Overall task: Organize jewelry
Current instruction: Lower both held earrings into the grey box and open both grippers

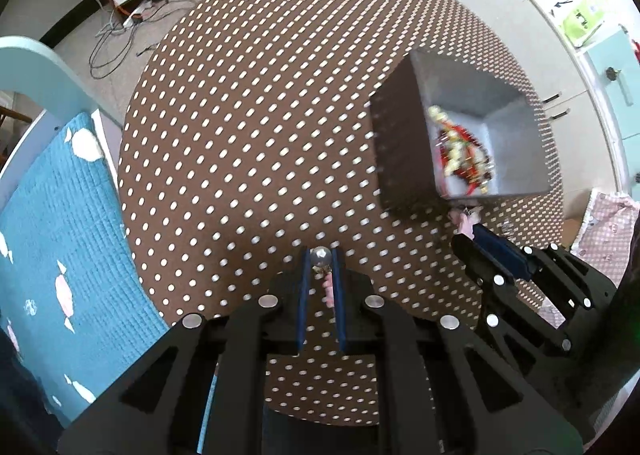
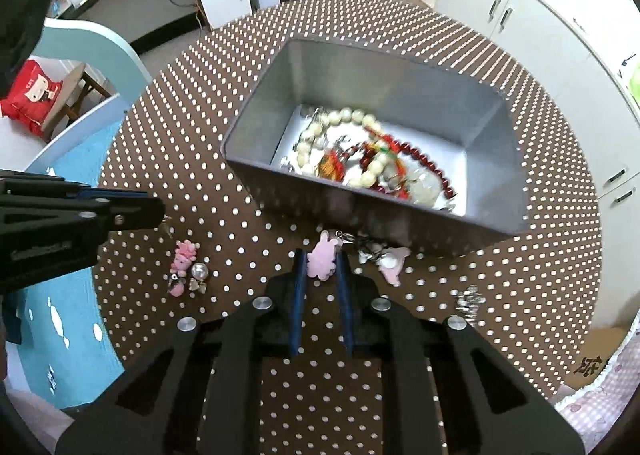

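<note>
Slippage is the main risk in the left wrist view: the left gripper (image 1: 321, 261) has its blue pads drawn narrow on a small silver ball charm (image 1: 321, 257) with a bit of pink trailing below it, and a smooth, round, shiny bead like that could squirt out sideways if the squeeze shifts, then roll across the brown dotted tablecloth (image 1: 248, 127). Off to the right stands the grey box (image 1: 404, 147), matte and straight-walled, with a tangle of red and cream beads (image 1: 464, 151) on its pale floor; the right gripper (image 1: 468, 223) sits just below its near wall. In the right wrist view, the right gripper (image 2: 321, 259) has its fingers nearly closed on a soft pink plush charm (image 2: 321, 259) shaped roughly like a rabbit, close against the box's near wall (image 2: 304, 195). Metal rings and a pale pink piece (image 2: 390, 261) lie touching or just beside it, so a lift could drag them along or snag the chain. Plush compresses, so a narrow hold may be shallow. Left of it, a pink figure with silver beads (image 2: 188, 269) lies loose on the cloth, under the left gripper (image 2: 158, 211).
</note>
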Demonstrator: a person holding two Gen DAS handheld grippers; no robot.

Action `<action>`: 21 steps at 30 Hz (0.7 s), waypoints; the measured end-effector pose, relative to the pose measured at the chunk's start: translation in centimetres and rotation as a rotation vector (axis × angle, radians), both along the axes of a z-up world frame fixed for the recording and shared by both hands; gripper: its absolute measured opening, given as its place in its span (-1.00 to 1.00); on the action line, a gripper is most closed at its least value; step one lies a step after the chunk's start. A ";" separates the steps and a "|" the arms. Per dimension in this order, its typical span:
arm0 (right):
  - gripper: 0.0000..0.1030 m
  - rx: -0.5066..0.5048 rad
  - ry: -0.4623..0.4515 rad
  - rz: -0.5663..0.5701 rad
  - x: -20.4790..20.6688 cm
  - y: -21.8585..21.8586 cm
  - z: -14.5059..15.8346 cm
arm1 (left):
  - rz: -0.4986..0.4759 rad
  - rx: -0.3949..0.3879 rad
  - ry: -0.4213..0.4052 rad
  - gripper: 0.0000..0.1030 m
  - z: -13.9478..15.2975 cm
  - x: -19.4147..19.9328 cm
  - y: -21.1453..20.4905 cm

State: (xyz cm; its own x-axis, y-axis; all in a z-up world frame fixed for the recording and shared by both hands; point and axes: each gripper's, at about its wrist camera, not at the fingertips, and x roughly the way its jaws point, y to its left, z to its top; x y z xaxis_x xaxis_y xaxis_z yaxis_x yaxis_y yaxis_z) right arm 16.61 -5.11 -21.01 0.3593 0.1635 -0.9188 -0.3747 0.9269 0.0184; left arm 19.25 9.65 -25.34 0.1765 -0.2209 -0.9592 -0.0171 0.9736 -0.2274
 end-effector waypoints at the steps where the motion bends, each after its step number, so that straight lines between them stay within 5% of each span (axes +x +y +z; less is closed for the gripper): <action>1: -0.73 0.010 -0.007 -0.006 0.0 -0.3 0.6 | -0.004 -0.005 -0.011 -0.80 0.5 0.1 -0.3; 15: -0.72 0.103 -0.192 -0.059 1.1 -2.8 8.8 | -0.106 -0.101 -0.202 -0.78 8.8 3.4 -5.8; 17: -0.68 0.092 -0.200 -0.085 1.4 -3.1 8.8 | -0.103 -0.101 -0.208 -0.77 9.4 3.9 -6.4; 18: -0.49 0.088 -0.197 -0.093 1.4 -3.4 8.8 | -0.111 -0.097 -0.213 -0.76 9.6 4.1 -6.7; 19: -0.34 0.082 -0.198 -0.097 1.4 -3.7 8.7 | -0.121 -0.087 -0.217 -0.71 9.6 4.1 -7.0; 21: -0.31 0.072 -0.191 -0.106 1.2 -4.2 8.5 | -0.128 -0.069 -0.206 -0.14 9.2 4.1 -7.1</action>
State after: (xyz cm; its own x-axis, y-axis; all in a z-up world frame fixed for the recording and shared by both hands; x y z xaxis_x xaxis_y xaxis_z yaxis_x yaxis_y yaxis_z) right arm 17.84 -9.35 -12.46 0.5445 0.1778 -0.8197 -0.2783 0.9602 0.0234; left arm 23.40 2.54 -16.14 0.3327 -0.3175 -0.8880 0.1589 0.9470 -0.2791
